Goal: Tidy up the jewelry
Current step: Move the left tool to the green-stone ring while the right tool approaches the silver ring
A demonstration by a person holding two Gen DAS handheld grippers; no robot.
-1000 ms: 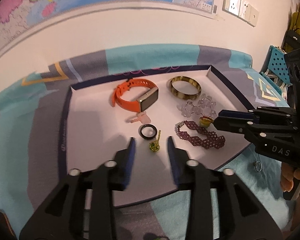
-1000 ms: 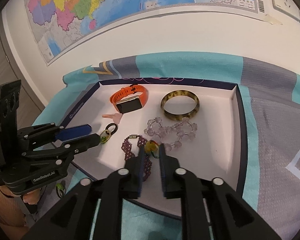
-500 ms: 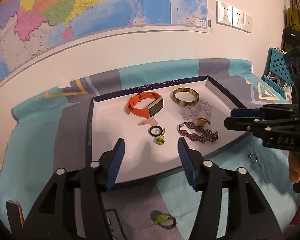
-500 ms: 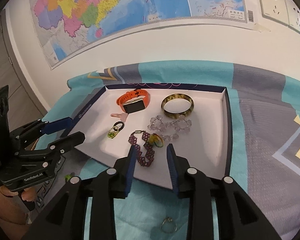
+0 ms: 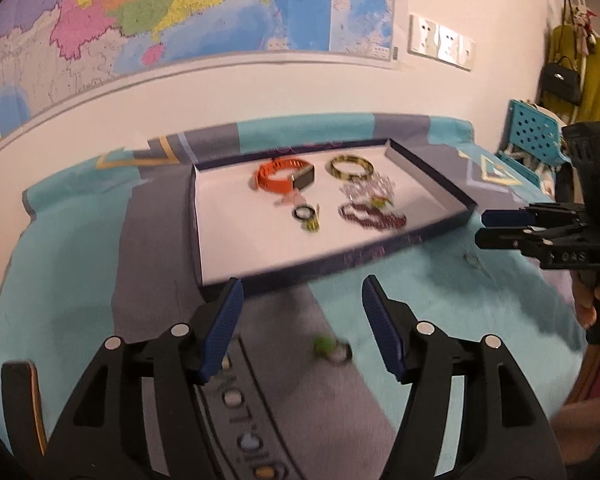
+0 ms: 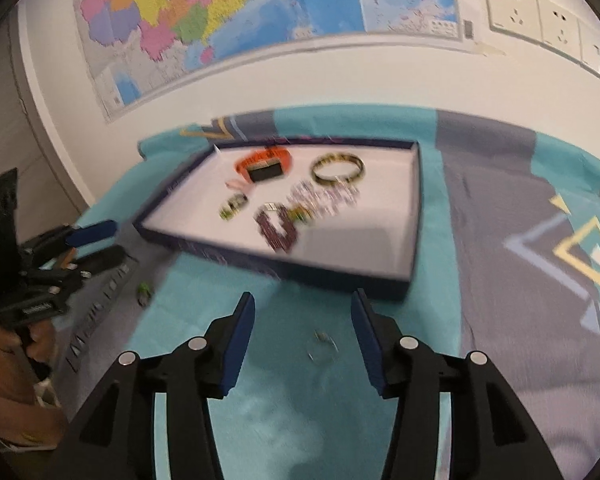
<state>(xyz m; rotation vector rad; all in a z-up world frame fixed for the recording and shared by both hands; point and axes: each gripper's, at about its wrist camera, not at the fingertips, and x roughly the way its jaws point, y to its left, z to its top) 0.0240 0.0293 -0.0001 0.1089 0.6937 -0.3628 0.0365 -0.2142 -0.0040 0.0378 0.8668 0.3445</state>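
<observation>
Both grippers hang over the patterned teal-and-grey cloth [image 5: 80, 280] that covers the worktop, on the near side of the tray [image 5: 428, 168]. Left gripper [image 5: 302, 320]: fingers [image 5: 220, 332] spread apart, just been opening, nothing between the pads; beyond and below the gap, a small green-and-dark ring [image 5: 332, 348] lies blurred on the cloth. Right gripper [image 6: 302, 332]: fingers [image 6: 238, 344] likewise parted and just been opening, empty; a thin silvery ring [image 6: 322, 346] lies on the cloth below the gap, faint from motion blur. Shallow tray, dark blue rim, white floor, sits on the cloth toward the wall. Inside it: orange watch [image 5: 284, 176] at the back, yellow-and-dark bangle [image 5: 350, 166] just beside it, pale clear bead bracelet [image 5: 368, 190] in front of the bangle, purple beaded bracelet [image 5: 372, 216] nearer the front rim, with a small yellowish piece between the two that is too blurred to identify. A black ring [image 5: 304, 213] with a small yellow-green piece [image 5: 313, 224] lies left of the purple bracelet, a pinkish bit [image 6: 236, 185] just behind them. In the left view the right gripper shows at the right edge, held in a hand [image 5: 592, 304]. Wall behind carries a coloured map [image 6: 220, 12] and sockets [image 6: 540, 20].
</observation>
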